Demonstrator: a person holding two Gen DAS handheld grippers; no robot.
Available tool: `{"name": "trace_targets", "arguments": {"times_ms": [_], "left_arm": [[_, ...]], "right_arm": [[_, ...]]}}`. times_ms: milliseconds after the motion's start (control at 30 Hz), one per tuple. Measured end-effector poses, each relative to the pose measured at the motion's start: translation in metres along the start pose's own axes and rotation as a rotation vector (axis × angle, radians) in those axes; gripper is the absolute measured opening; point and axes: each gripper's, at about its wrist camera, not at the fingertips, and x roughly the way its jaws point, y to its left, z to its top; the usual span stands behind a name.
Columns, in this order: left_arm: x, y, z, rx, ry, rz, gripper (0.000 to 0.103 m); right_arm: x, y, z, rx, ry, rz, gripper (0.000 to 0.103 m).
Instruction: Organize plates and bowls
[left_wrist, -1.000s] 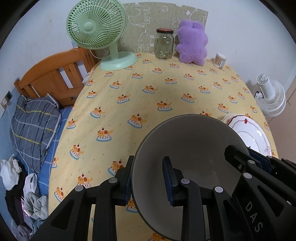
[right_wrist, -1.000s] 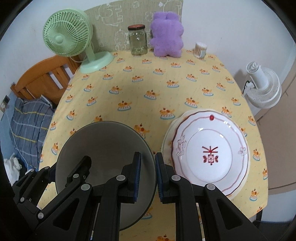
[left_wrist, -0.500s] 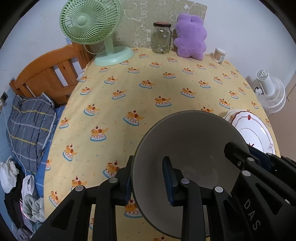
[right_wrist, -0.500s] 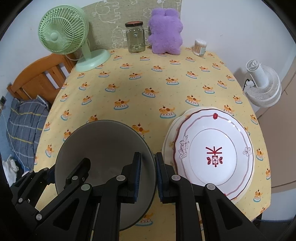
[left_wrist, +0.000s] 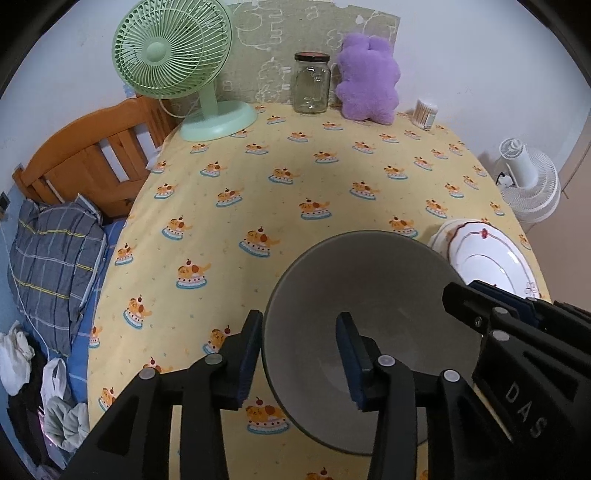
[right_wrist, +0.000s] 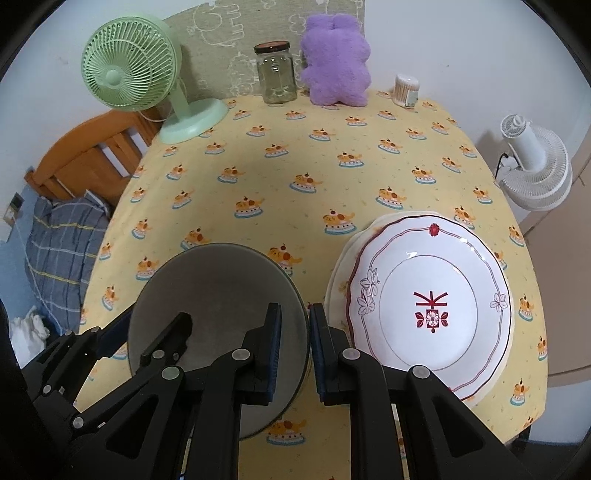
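A grey bowl (left_wrist: 362, 273) (right_wrist: 214, 280) stands on the yellow tablecloth, just left of a stack of white plates with red trim (right_wrist: 428, 295) (left_wrist: 487, 254). My left gripper (left_wrist: 299, 354) straddles the bowl's left rim. Its jaws are opening: the inner pad stands clear inside the bowl, so the rim is between them but unpressed. My right gripper (right_wrist: 295, 347) is shut on the bowl's right rim, one pad inside and one outside. Each gripper also shows at the edge of the other's view.
Along the table's far edge stand a green desk fan (left_wrist: 173, 51), a glass jar (left_wrist: 312, 83), a purple plush toy (left_wrist: 369, 77) and a cotton-swab tub (left_wrist: 426, 112). A wooden bed frame (left_wrist: 85, 158) and pillow lie left, a white floor fan (right_wrist: 535, 166) right.
My left gripper's jaws have spread apart and let go of the bowl's left rim. The right gripper stays clamped on the right rim, and the bowl has not shifted.
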Motion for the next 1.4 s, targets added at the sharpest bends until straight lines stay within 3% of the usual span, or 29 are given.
{"name": "trace_targets", "arguments": {"times_ms": [67, 233, 467, 800, 1233, 1400], "left_arm": [[-0.004, 0.001, -0.001, -0.011, -0.002, -0.013, 0.056], [-0.011, -0.001, -0.002, -0.023, -0.019, -0.021, 0.071], [-0.005, -0.009, 0.003, -0.052, 0.004, 0.036, 0.071], [0.010, -0.008, 0.001, -0.088, 0.042, 0.080, 0.071], [0.031, 0.012, -0.001, -0.061, 0.082, -0.022, 0.071], [0.035, 0.012, -0.005, -0.041, 0.091, -0.055, 0.069]], "right_arm": [[-0.004, -0.003, 0.001, -0.005, 0.002, 0.013, 0.019], [-0.008, -0.012, 0.004, -0.004, 0.014, 0.067, 0.022], [0.004, -0.031, 0.006, -0.011, 0.059, 0.133, 0.056], [0.026, -0.047, 0.015, -0.006, 0.117, 0.212, 0.057], [0.053, -0.031, 0.002, 0.066, 0.189, 0.237, 0.057], [0.056, -0.023, -0.004, 0.087, 0.196, 0.233, 0.043]]}}
